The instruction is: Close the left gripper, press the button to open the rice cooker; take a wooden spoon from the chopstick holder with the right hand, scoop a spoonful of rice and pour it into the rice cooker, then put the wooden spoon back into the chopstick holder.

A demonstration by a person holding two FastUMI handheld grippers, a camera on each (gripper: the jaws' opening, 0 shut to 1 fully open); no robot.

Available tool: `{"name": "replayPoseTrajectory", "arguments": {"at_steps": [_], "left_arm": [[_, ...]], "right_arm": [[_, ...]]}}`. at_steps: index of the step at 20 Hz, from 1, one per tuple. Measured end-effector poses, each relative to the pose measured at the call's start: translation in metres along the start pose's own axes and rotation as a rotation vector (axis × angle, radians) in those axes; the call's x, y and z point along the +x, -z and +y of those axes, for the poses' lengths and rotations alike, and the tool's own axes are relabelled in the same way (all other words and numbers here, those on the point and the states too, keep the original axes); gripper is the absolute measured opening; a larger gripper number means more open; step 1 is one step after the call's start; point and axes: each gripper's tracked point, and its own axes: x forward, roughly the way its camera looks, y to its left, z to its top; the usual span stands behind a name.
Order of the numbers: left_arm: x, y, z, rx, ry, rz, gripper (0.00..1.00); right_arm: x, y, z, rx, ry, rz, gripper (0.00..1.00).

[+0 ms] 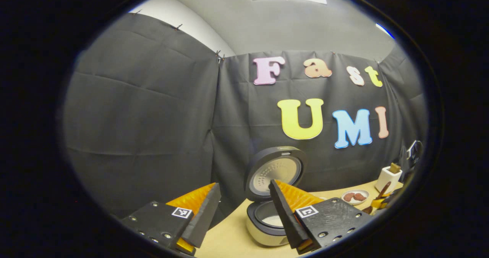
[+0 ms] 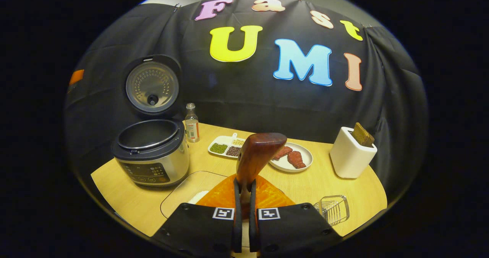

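Note:
The rice cooker (image 2: pixel 151 151) stands open at the table's left, its lid (image 2: pixel 152 84) upright and its dark pot exposed. My right gripper (image 2: pixel 244 189) is shut on a reddish wooden spoon (image 2: pixel 258 155) that rises upright between its fingers, above a glass tray (image 2: pixel 183 189) holding white rice. The white chopstick holder (image 2: pixel 350 155) sits at the right with a wooden utensil sticking out. In the left gripper view, my left gripper (image 1: pixel 244 185) hangs open and holds nothing, raised in front of the open rice cooker (image 1: pixel 267 220). The chopstick holder (image 1: pixel 389 178) is at the far right.
On the wooden table (image 2: pixel 126 200), a small bottle (image 2: pixel 191 123) stands beside the cooker. A divided dish of beans (image 2: pixel 227 146) and a plate of meat (image 2: pixel 292 158) lie behind the spoon. A small glass container (image 2: pixel 332 208) sits near the front right edge.

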Motion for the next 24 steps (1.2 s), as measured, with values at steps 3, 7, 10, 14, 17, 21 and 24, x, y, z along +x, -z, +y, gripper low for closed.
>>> {"name": "replayPoseTrajectory", "arguments": {"at_steps": [3, 7, 10, 14, 17, 21, 24], "left_arm": [[0.002, 0.004, 0.004, 0.004, -0.005, 0.004, 0.82], [0.002, 0.01, 0.008, 0.008, -0.005, 0.011, 0.82], [0.002, 0.01, 0.009, 0.006, -0.005, 0.012, 0.82], [-0.001, 0.012, 0.01, 0.005, -0.004, 0.02, 0.82], [-0.003, 0.011, 0.008, 0.001, -0.003, 0.019, 0.82], [-0.006, 0.006, 0.004, -0.007, 0.002, 0.007, 0.82], [-0.011, 0.004, 0.001, -0.006, 0.007, 0.001, 0.82]], "right_arm": [[0.007, 0.007, 0.009, -0.008, -0.012, 0.02, 0.09], [0.012, 0.018, 0.023, -0.017, -0.034, 0.045, 0.08], [0.016, 0.031, 0.038, 0.008, -0.079, 0.089, 0.08], [0.013, 0.033, 0.047, 0.075, -0.108, 0.103, 0.09], [0.009, 0.033, 0.056, 0.184, -0.157, 0.13, 0.09], [0.008, 0.037, 0.053, 0.349, -0.188, 0.177, 0.09], [0.006, 0.04, 0.05, 0.516, -0.215, 0.21, 0.09]]}}
